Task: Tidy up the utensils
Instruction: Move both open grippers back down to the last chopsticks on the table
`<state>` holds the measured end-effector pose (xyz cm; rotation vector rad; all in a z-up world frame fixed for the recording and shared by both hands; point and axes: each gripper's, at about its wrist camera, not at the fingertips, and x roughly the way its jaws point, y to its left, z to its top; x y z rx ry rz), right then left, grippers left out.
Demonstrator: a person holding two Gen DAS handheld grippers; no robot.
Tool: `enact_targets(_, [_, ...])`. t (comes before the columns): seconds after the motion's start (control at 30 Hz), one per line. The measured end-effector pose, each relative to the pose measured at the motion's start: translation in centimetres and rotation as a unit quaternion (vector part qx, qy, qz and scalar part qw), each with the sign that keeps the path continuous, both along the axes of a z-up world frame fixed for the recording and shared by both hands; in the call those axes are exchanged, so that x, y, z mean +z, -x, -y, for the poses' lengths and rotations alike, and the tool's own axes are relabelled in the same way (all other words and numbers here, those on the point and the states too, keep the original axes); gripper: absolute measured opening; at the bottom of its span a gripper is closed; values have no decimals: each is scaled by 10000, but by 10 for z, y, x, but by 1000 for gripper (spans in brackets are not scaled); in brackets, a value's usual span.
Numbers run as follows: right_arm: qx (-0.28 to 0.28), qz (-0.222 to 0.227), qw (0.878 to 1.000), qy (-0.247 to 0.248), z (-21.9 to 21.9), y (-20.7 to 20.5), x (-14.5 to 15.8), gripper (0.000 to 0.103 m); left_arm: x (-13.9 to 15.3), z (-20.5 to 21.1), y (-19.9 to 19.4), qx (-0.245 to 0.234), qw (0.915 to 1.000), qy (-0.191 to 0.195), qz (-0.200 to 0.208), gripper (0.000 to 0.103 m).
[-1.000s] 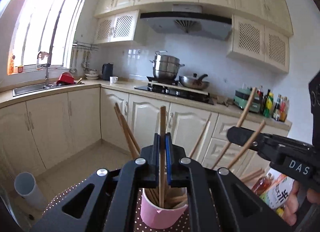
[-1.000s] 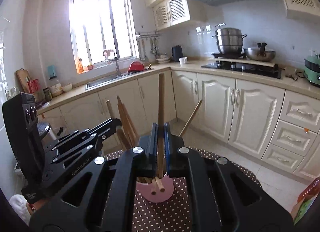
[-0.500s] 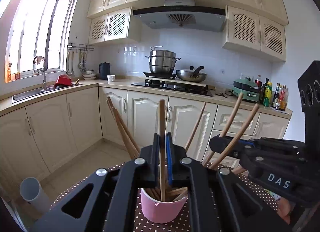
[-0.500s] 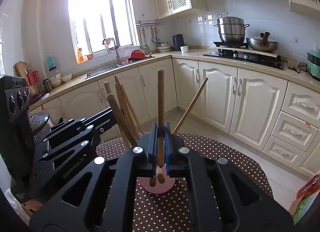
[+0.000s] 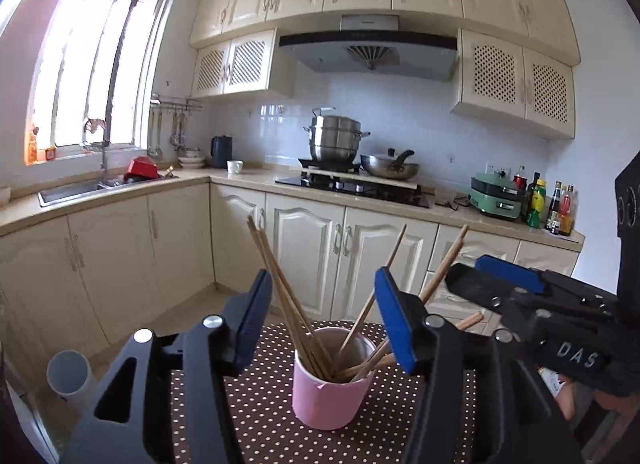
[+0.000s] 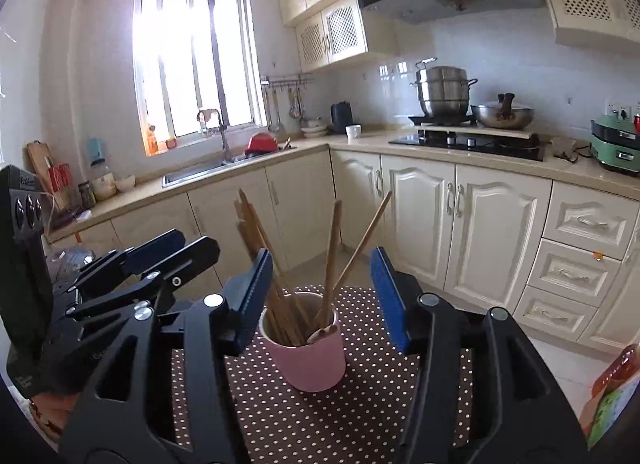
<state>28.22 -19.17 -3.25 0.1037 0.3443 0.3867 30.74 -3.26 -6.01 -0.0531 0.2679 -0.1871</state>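
Observation:
A pink cup [image 5: 328,388] stands on a brown polka-dot table [image 5: 260,416] and holds several wooden chopsticks [image 5: 280,288] that lean outward. My left gripper [image 5: 324,304] is open and empty, its blue pads either side of the cup and a little above it. My right gripper [image 6: 320,292] is open and empty too, above the same cup [image 6: 308,356] with its chopsticks [image 6: 332,256]. Each gripper shows in the other's view: the right one [image 5: 472,280] at the right, the left one [image 6: 184,248] at the left.
The polka-dot table [image 6: 360,404] is small and round, with floor beyond its far edge. Cream kitchen cabinets [image 5: 320,240] and a counter with a stove [image 5: 352,184] and a sink [image 5: 76,190] run behind. A grey bin [image 5: 68,376] stands at the lower left.
Both grippers were shut on a chopstick standing in the cup. Both have opened and let go, and the chopsticks now rest in the cup. Both grippers have pulled back a little.

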Motion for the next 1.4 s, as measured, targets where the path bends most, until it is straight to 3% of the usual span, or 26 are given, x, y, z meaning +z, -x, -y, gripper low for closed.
enact_targets(0.4, [-337,760,9962,243,-1,91,11,62,21,-18,99,636,9953,-266,684,72])
enact_targets(0.63, [-332,753,9956,442,-9,124,-8,65,5,-30,138,723,9955,-260,562,74])
enact_targets(0.93, [-159,116,9986,495,-30,134,-51,65,-37,-48,158,762,9968,-257,44,74])
enact_targets(1.07, [20,-379,9965,751,-54,128,-77,65,-57,-63,156,666,9975,-99,-208,74])
enact_targets(1.3, [327,-1477,9788,1384,-91,106,-128,65,-86,-89,146,786,9947,142,-641,74])
enact_targets(1.4, [330,-1716,9734,1484,-97,98,-141,65,-91,-94,142,815,9938,183,-738,74])
